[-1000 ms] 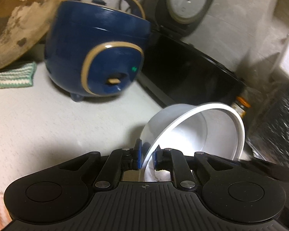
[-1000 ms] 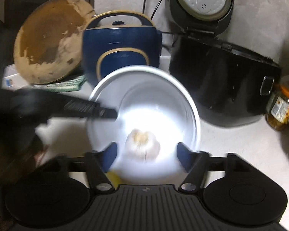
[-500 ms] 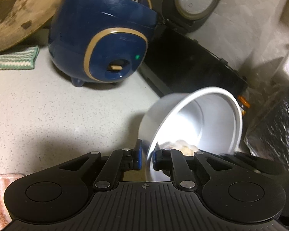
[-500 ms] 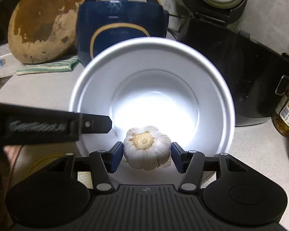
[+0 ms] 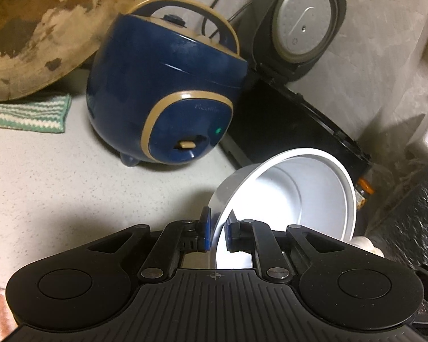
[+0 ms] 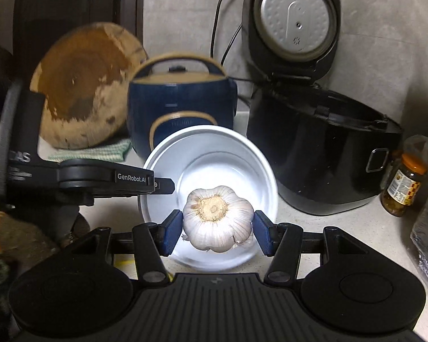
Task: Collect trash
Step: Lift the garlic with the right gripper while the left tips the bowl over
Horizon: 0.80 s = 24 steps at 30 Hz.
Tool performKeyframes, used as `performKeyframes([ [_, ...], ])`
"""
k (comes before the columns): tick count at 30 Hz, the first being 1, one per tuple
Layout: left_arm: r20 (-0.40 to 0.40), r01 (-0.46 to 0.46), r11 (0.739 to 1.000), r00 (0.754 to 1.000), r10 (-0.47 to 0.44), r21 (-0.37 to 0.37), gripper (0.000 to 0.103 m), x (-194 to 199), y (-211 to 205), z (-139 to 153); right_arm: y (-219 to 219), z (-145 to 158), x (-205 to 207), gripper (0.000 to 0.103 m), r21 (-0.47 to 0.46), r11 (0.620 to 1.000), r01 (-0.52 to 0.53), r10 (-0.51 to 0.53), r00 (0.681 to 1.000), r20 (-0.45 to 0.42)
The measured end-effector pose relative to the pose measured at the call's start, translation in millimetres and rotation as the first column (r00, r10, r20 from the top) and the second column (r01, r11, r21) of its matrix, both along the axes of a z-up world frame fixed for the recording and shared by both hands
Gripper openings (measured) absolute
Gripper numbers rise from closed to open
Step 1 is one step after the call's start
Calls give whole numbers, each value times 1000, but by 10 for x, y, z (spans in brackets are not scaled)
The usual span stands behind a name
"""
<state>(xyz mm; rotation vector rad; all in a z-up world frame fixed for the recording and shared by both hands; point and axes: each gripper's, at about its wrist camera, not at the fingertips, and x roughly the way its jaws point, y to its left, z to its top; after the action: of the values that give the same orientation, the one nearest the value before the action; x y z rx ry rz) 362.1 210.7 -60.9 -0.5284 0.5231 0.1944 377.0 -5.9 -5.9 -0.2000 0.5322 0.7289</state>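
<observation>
A white metal pot (image 5: 308,188) is tipped on its side, mouth facing right, and my left gripper (image 5: 217,232) is shut on its rim. Its pale inside holds nothing that I can see. In the right wrist view the same pot (image 6: 214,154) faces me, with the left gripper (image 6: 168,185) pinching its left rim. My right gripper (image 6: 218,229) is shut on a whole garlic bulb (image 6: 217,219), root end towards the camera, held in front of and just outside the pot's mouth. A sliver of the garlic bulb (image 5: 365,242) shows past the pot in the left wrist view.
A blue rice cooker (image 6: 182,108) stands behind the pot. A black cooker (image 6: 322,156) with its lid up is at the right, with a jar (image 6: 405,188) beside it. A round wooden board (image 6: 85,85) leans at the back left over a green striped cloth (image 5: 25,114).
My right gripper closed on the garlic bulb inside the pot and drew it up and out of the mouth. The left gripper kept its grip on the rim and the pot tilted a little.
</observation>
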Motion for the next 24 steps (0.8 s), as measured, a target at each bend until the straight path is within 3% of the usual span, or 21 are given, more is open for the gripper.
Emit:
performKeyframes([
  [4, -37, 37, 999, 999, -36, 23, 15, -81, -78, -8, -159, -135, -83, 54, -37, 999, 40, -40, 999, -3],
  [13, -101, 57, 997, 994, -51, 59, 14, -125, -229, -174, -328, -750, 86, 54, -143, 978, 151, -168, 979, -113],
  [18, -67, 94, 992, 994, -89, 80, 20, -130, -293, -185, -475, -837, 112, 54, -97, 980, 171, -185, 969, -165],
  [21, -22, 99, 992, 995, -98, 75, 22, -171, -298, -205, -625, -783, 49, 55, -36, 981, 190, -193, 970, -148],
  [24, -45, 107, 991, 994, -103, 85, 23, -140, -328, -234, -738, -748, -1, 62, -6, 981, 194, -193, 973, -128],
])
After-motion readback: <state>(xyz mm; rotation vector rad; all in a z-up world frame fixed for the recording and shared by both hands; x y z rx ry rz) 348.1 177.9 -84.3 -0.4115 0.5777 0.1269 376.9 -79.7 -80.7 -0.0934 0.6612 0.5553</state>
